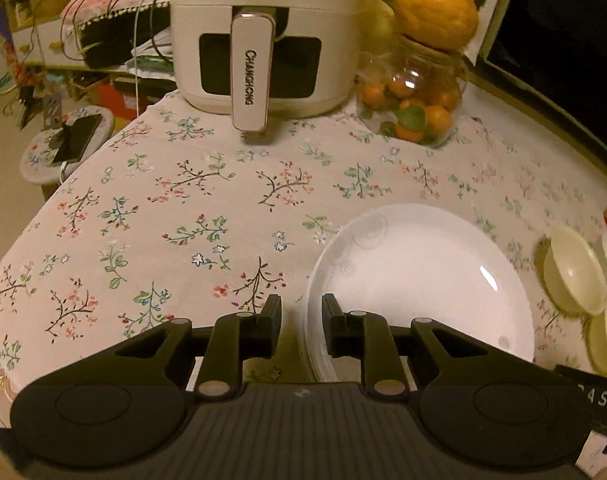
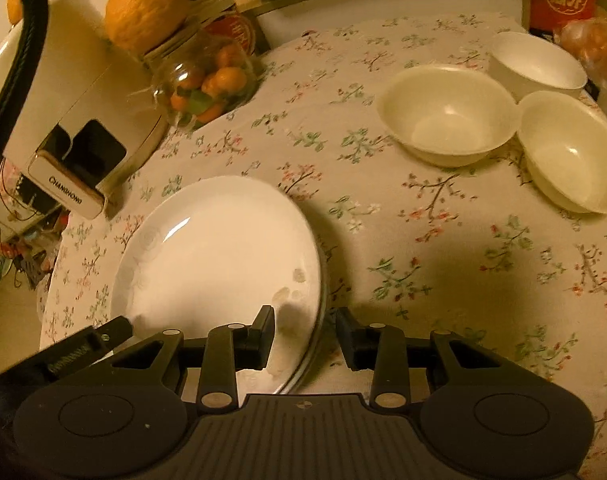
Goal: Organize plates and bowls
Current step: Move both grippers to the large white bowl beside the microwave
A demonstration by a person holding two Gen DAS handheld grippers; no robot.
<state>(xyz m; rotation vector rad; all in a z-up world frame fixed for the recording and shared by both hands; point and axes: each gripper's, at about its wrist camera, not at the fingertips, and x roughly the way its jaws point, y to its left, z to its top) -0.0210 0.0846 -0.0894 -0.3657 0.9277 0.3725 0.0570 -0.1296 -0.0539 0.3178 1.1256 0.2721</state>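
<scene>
Plainly the bench [image 2: 443,264], under a flowered cloth, is the largest thing, and every place below is given from the plates [image 2: 219,252] upon it. These look to be a stack of white plates, since several rims show one under another at the near edge in both wrist views. Beyond the plates stands a cream air fryer [image 1: 259,40], and beside that a jar [image 1: 415,100] of small oranges with a big orange on top. Three bowls [image 2: 447,116] sit well apart from the plates, to their right in the right wrist view, close together and perhaps touching.

Glazed plates like these are probably stiff, smooth and slippery, heavy as a stack, and apt to chip or break if dropped or knocked. I judge the rim the only place to take hold, with one finger over it and one under, and a grip on each side would steady the weight.

The left gripper [image 1: 301,320] has its jaws a narrow way apart, straddling the plates' left rim without clearly pressing on it. The right gripper [image 2: 305,328] has its jaws wider apart, straddling the right rim, again with no clear clamp.
</scene>
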